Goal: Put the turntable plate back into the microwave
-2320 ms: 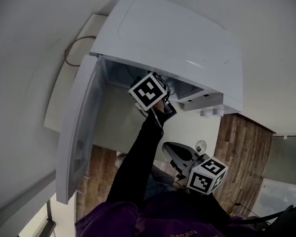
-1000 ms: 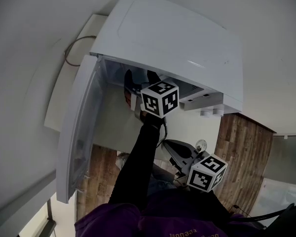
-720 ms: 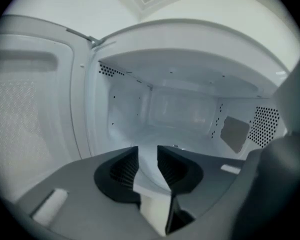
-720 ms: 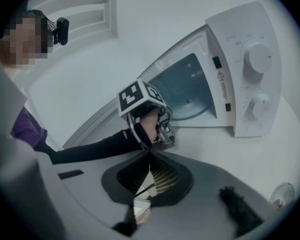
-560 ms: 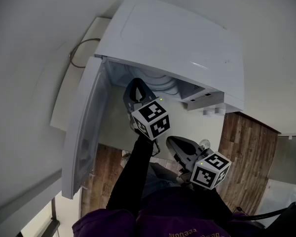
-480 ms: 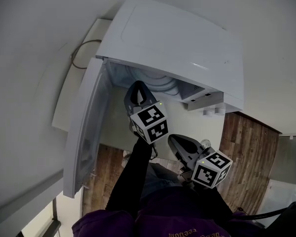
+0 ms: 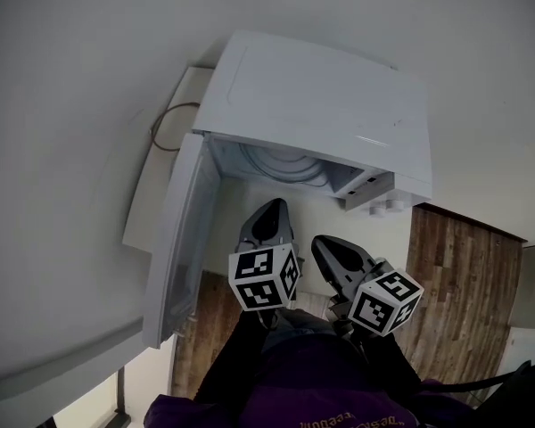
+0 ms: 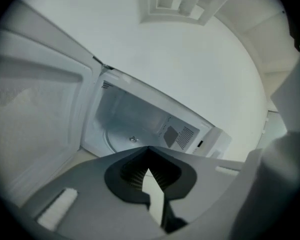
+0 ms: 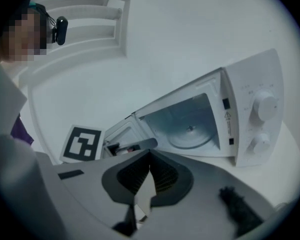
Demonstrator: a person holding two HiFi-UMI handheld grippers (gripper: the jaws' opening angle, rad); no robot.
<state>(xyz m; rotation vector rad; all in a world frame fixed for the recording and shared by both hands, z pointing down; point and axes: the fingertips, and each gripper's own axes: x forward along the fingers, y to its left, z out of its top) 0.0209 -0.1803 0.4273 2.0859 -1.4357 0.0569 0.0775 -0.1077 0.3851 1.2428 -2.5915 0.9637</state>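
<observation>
Turntable plate, round and pale, lies flat on the floor of the boxy white microwave oven, a small hub showing at its middle. The oven's white hinged door stands swung wide at the left. Both tools hang in front of the opening, apart from the oven and touching nothing. The grey left gripper has its jaws pressed together with nothing between them. The grey right gripper, just beside it, is likewise closed and empty. Two round white knobs sit on the control panel beside the cavity.
</observation>
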